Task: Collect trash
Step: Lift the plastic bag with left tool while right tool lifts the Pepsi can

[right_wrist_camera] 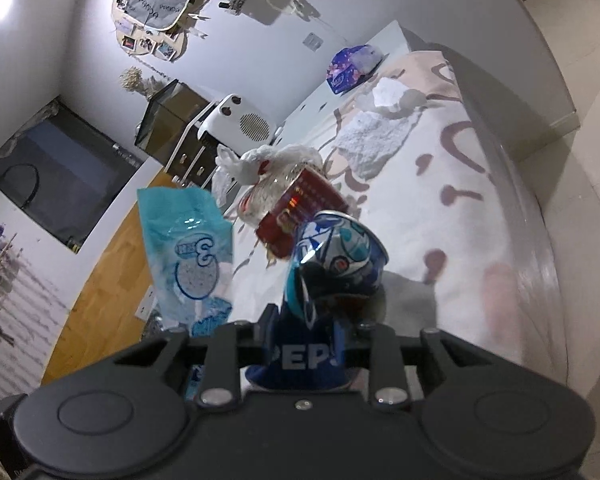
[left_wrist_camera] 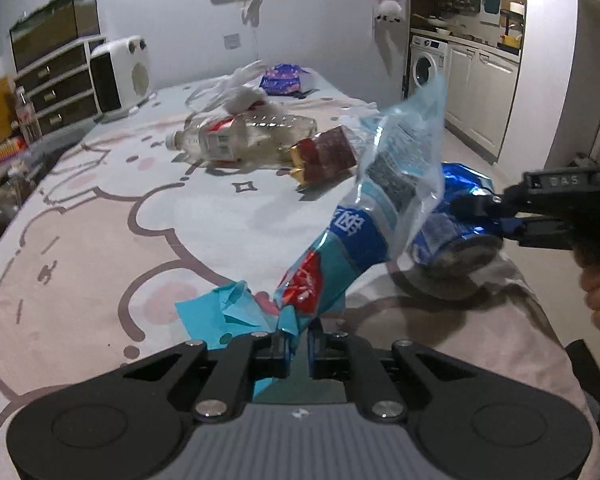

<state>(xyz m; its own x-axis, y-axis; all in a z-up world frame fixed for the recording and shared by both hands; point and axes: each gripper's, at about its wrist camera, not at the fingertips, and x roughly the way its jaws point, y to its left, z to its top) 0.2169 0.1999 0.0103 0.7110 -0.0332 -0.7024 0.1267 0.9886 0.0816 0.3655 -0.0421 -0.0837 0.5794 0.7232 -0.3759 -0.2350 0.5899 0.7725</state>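
Above the bed [left_wrist_camera: 100, 208], the left gripper [left_wrist_camera: 298, 350] pinches a light, floppy wrapper [left_wrist_camera: 364, 216] by its crumpled end while the right gripper [right_wrist_camera: 300, 344] clamps a thin, already dented, easily crushed can [right_wrist_camera: 332, 264] across its sides.

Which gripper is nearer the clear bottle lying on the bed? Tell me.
Left, slightly. The left gripper holds a blue wrapper short of the bottle; the right gripper grips a can off to the side.

My left gripper [left_wrist_camera: 298, 354] is hiding the pinched bottom corner of the blue snack wrapper [left_wrist_camera: 380, 200]; its print is blurring past reading. My right gripper [right_wrist_camera: 302, 344] is covering the crushed Pepsi can [right_wrist_camera: 332, 256]'s lower end, and the wrapper is masking part of the red box [left_wrist_camera: 328, 154] beyond.
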